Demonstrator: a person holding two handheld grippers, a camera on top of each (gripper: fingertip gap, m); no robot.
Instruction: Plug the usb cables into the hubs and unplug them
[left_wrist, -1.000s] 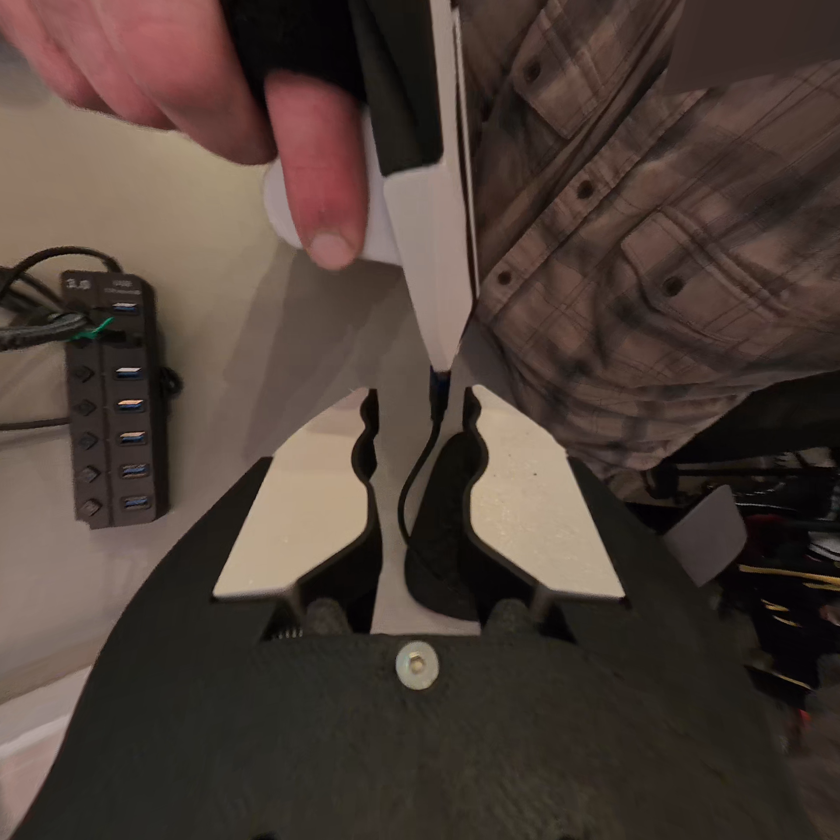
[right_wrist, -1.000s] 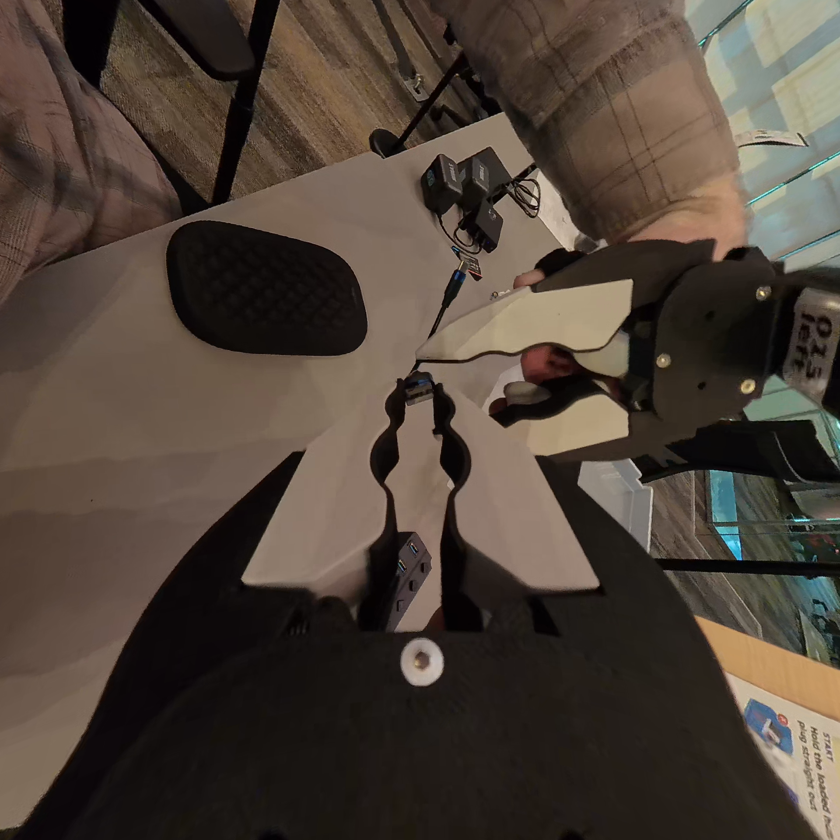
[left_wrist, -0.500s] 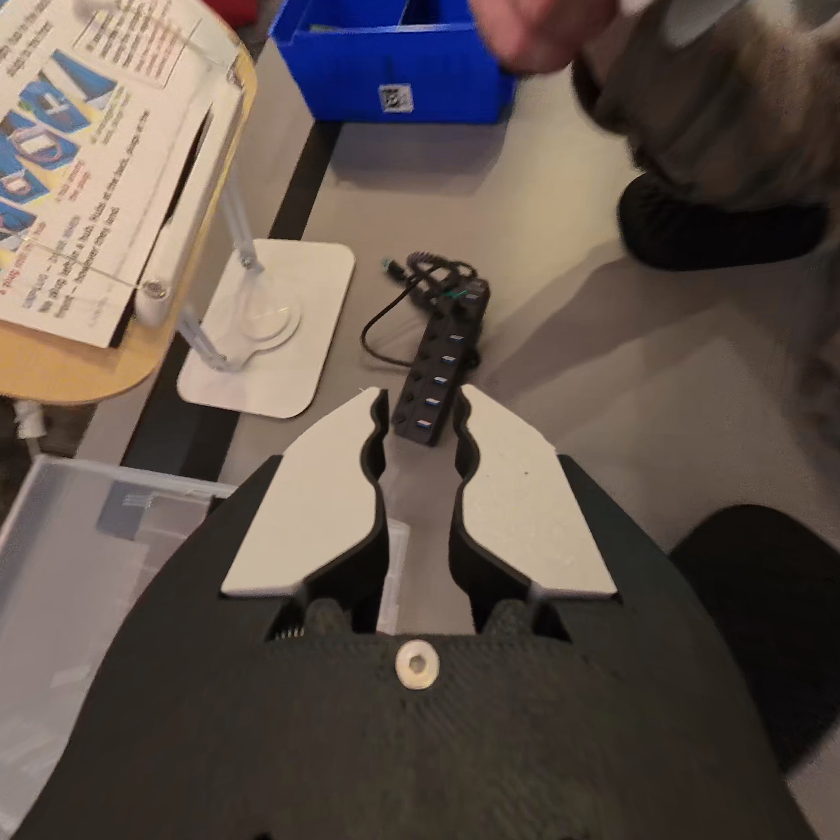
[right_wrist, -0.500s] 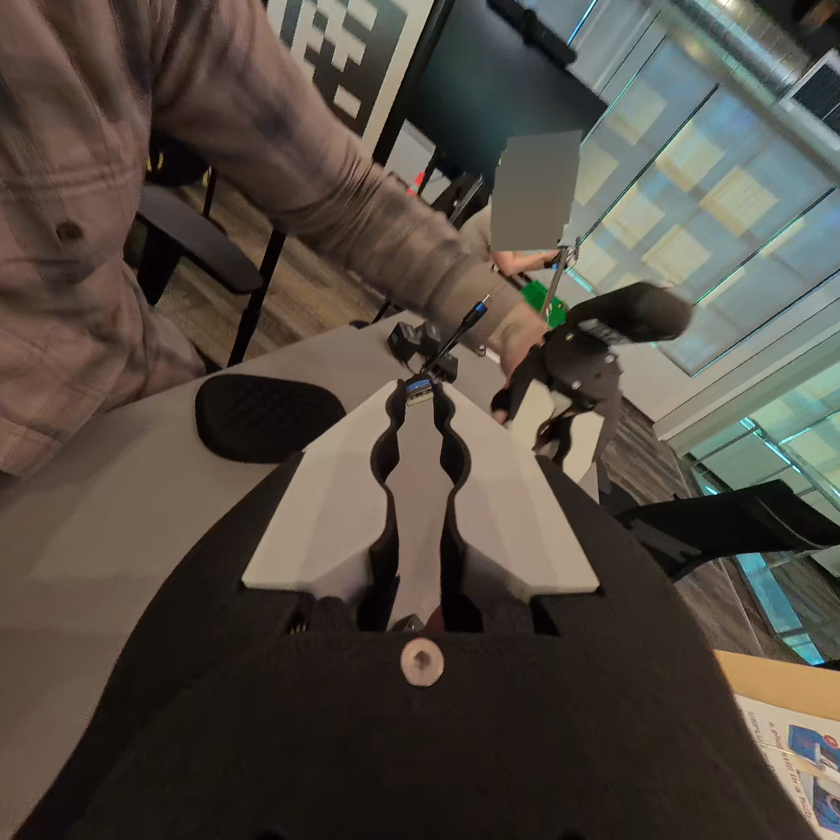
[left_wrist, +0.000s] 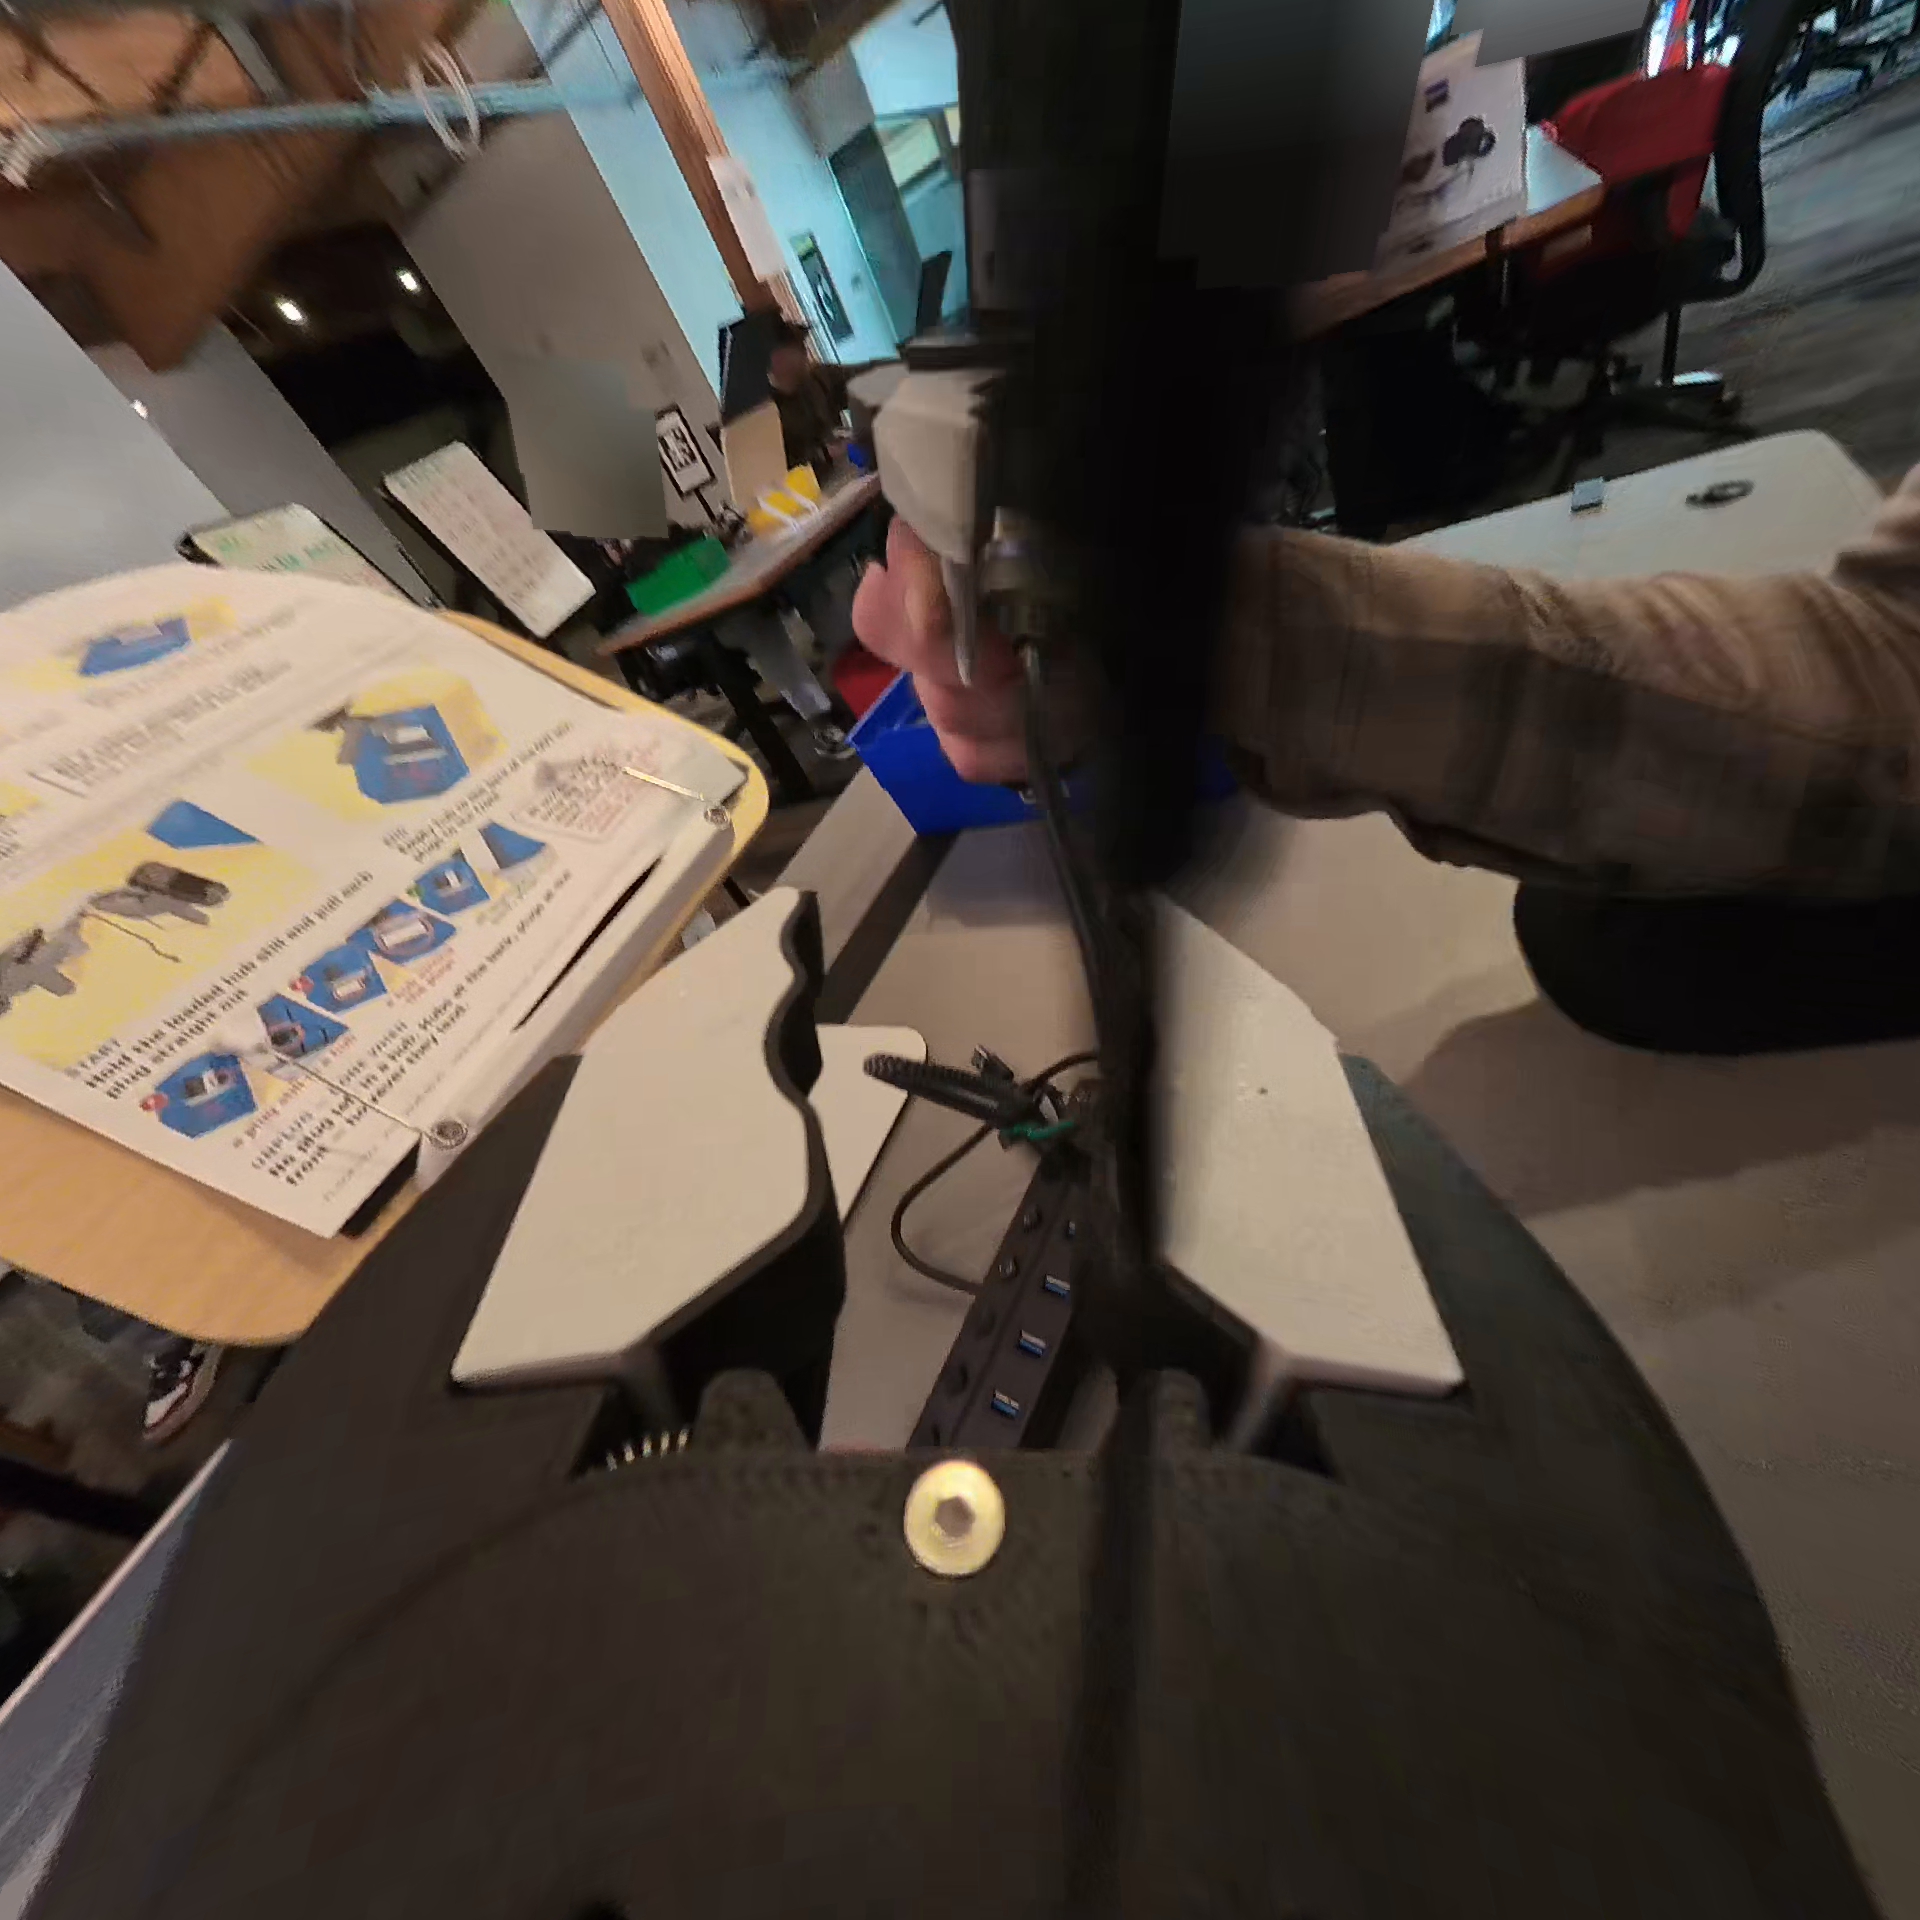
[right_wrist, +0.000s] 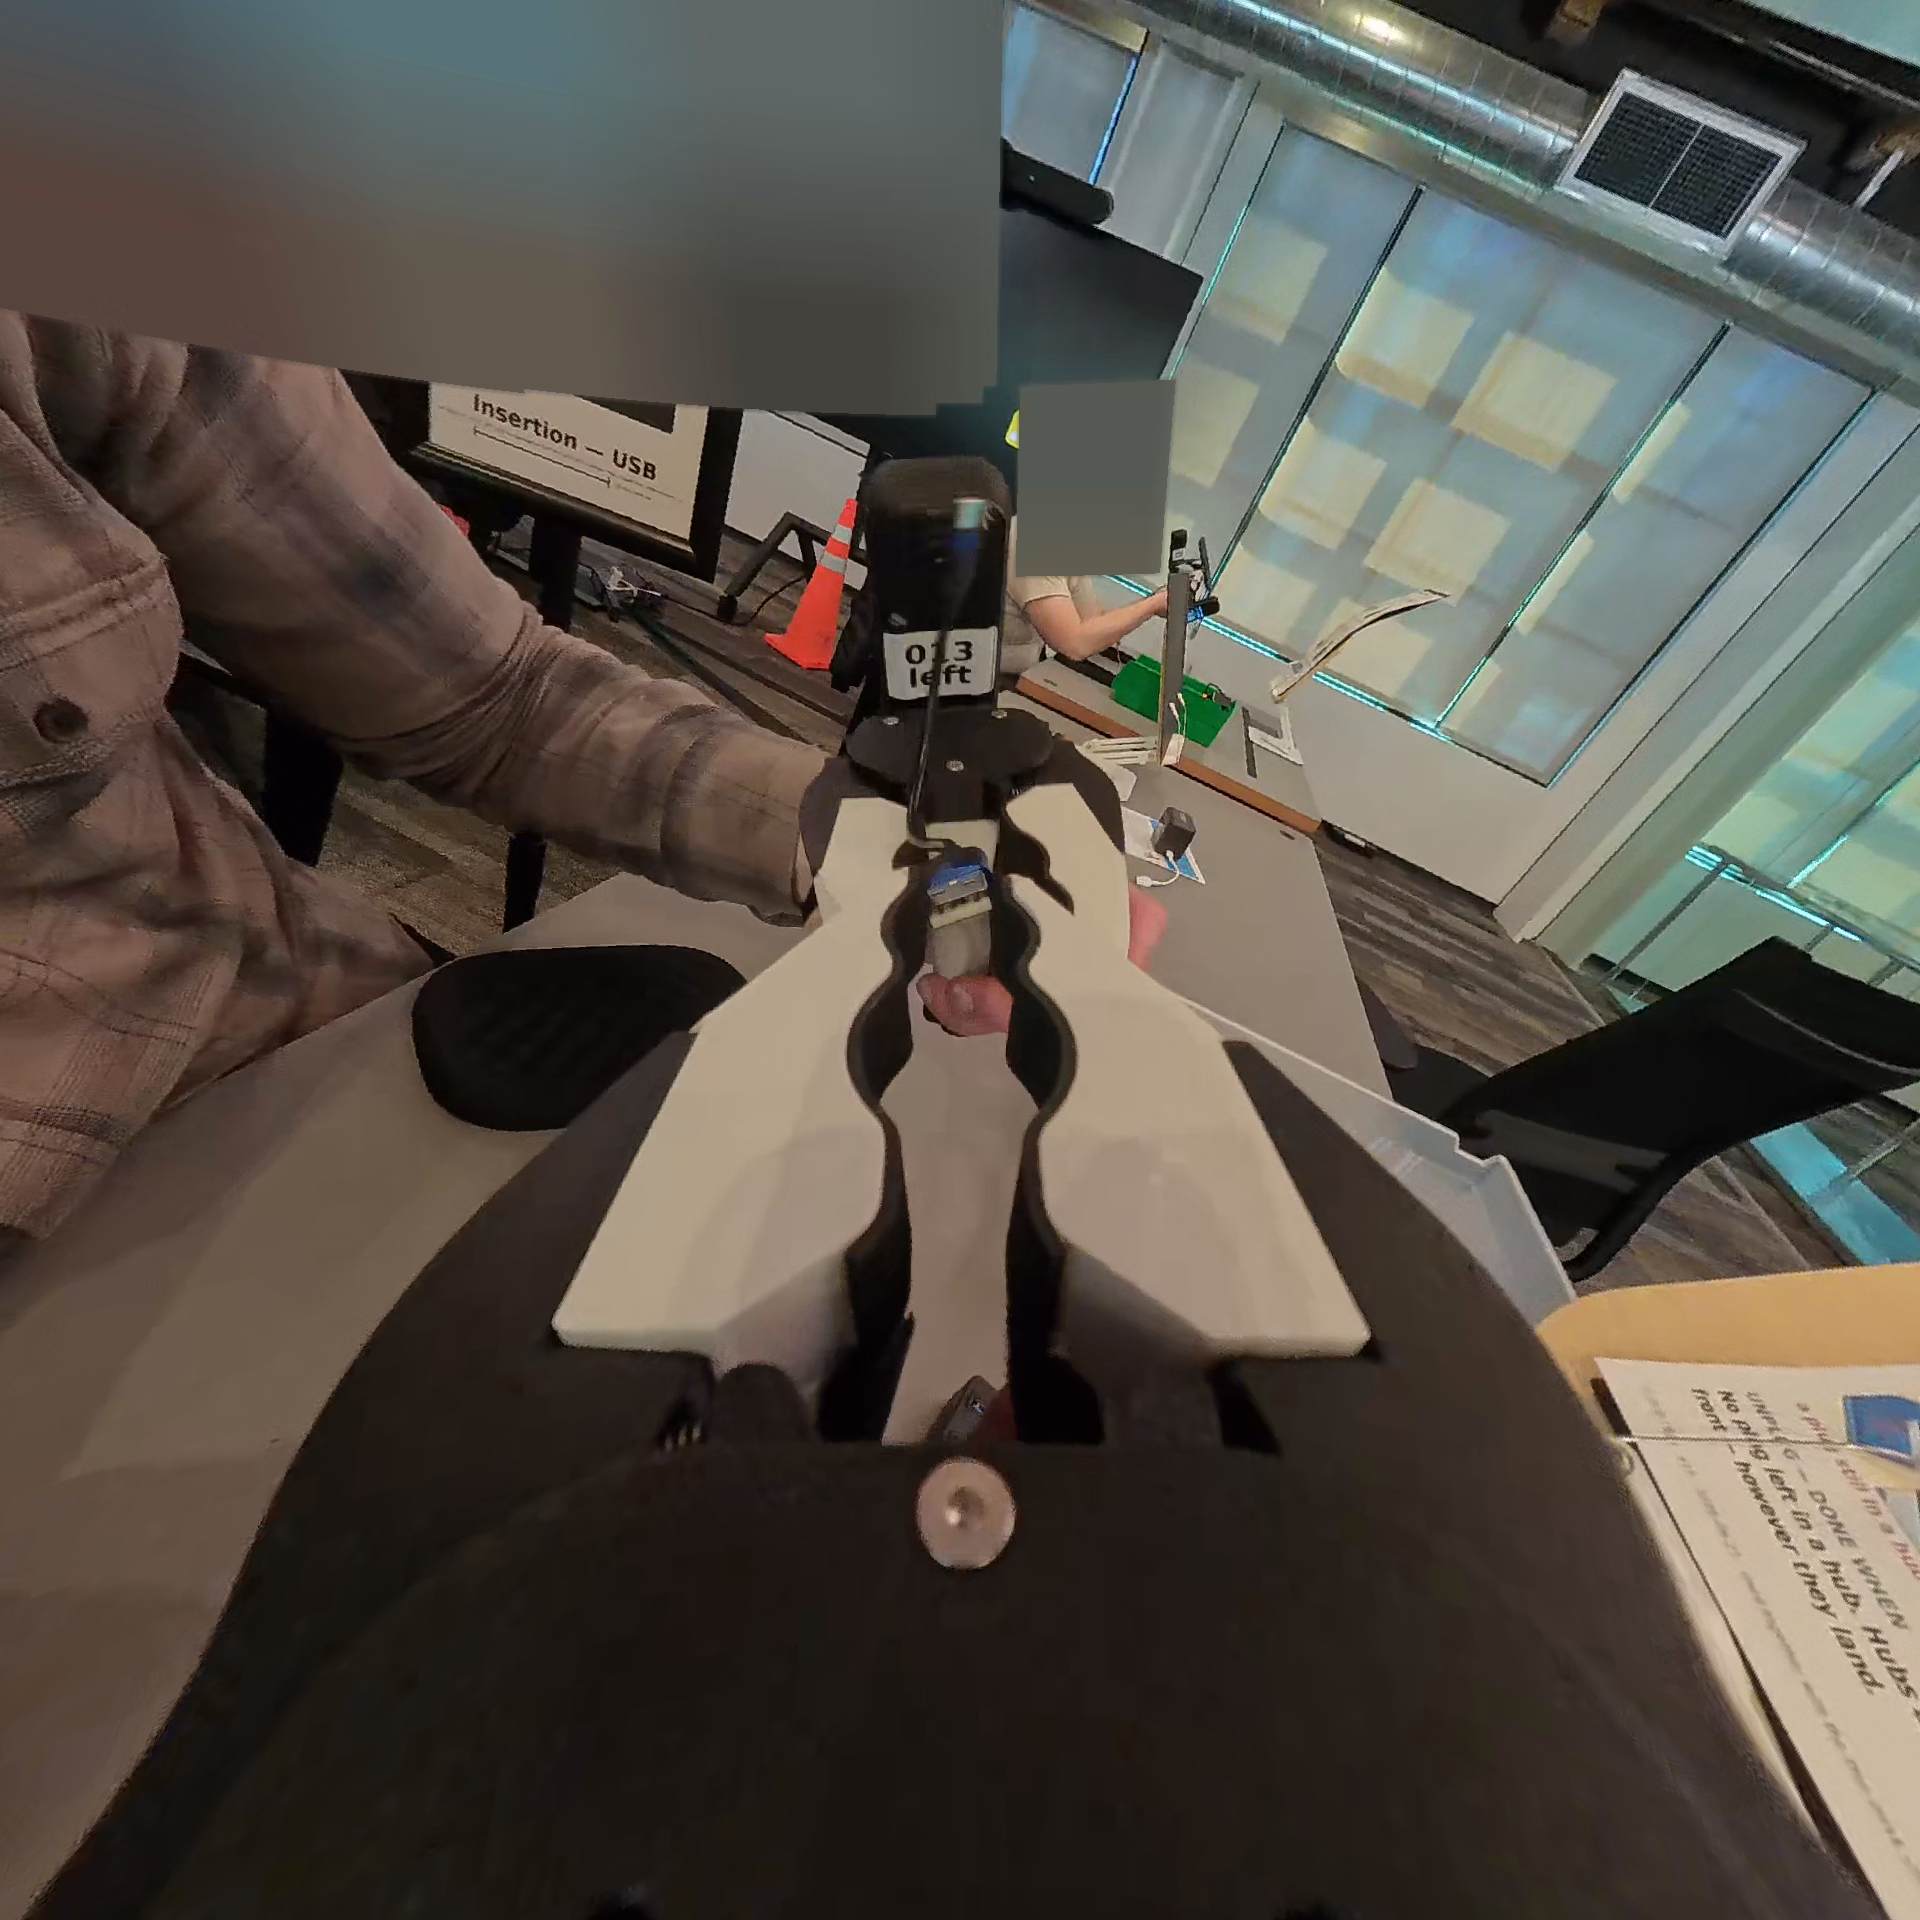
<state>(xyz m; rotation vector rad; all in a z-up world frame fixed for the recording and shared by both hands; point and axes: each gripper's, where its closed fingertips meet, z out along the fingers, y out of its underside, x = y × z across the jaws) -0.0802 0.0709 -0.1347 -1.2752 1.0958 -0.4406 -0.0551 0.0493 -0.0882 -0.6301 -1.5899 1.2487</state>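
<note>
My right gripper (right_wrist: 958, 902) is shut on a USB plug (right_wrist: 956, 883) with a blue insert and holds it up in the air. Its black cable (right_wrist: 930, 748) runs up over my left gripper (right_wrist: 961, 821), which faces it with its white fingers on either side of the plug. In the left wrist view my left gripper (left_wrist: 977, 914) is open, and the cable (left_wrist: 1075, 904) hangs down close to its right finger (left_wrist: 1247, 1091). The black multi-port hub (left_wrist: 1023, 1340) lies on the grey table (left_wrist: 1662, 1299) below, between the left fingers. The right gripper (left_wrist: 940, 488) shows above.
An instruction sheet on a wooden stand (left_wrist: 312, 862) rises at the left. A blue bin (left_wrist: 925, 769) stands behind, a black pad (left_wrist: 1714, 966) lies at the right. A coiled cable bundle (left_wrist: 966, 1081) lies at the hub's far end. A person's plaid sleeve (left_wrist: 1558, 707) crosses above. My right fingertips sit around 6 centimeters from my left ones.
The left gripper tilted up from looking down at the hub and its jaws opened wider. The right gripper brought the plug up between the left fingers; the cable now hangs across the left view.
</note>
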